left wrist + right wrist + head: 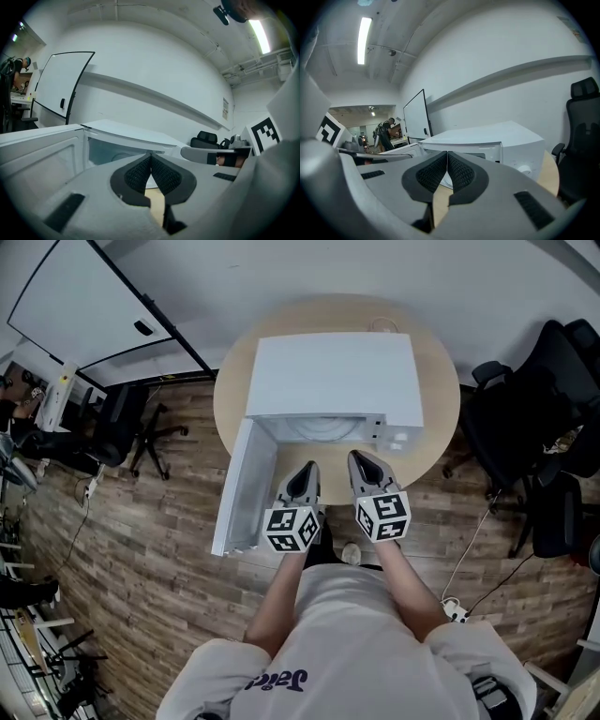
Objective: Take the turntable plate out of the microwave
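The person wears a pale grey short-sleeved T-shirt (347, 634) with dark purple lettering (277, 680) on the chest. The left gripper (308, 468) and right gripper (356, 457) have smooth grey shells tapering towards the microwave (333, 381) and black ribbed pads (140, 176). At the end farthest from it, each carries a white cube (292, 528) with black square markers.

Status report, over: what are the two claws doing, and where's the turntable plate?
Shut and empty: left gripper, right gripper. Inside microwave: turntable plate. Its door open, nothing blocking.
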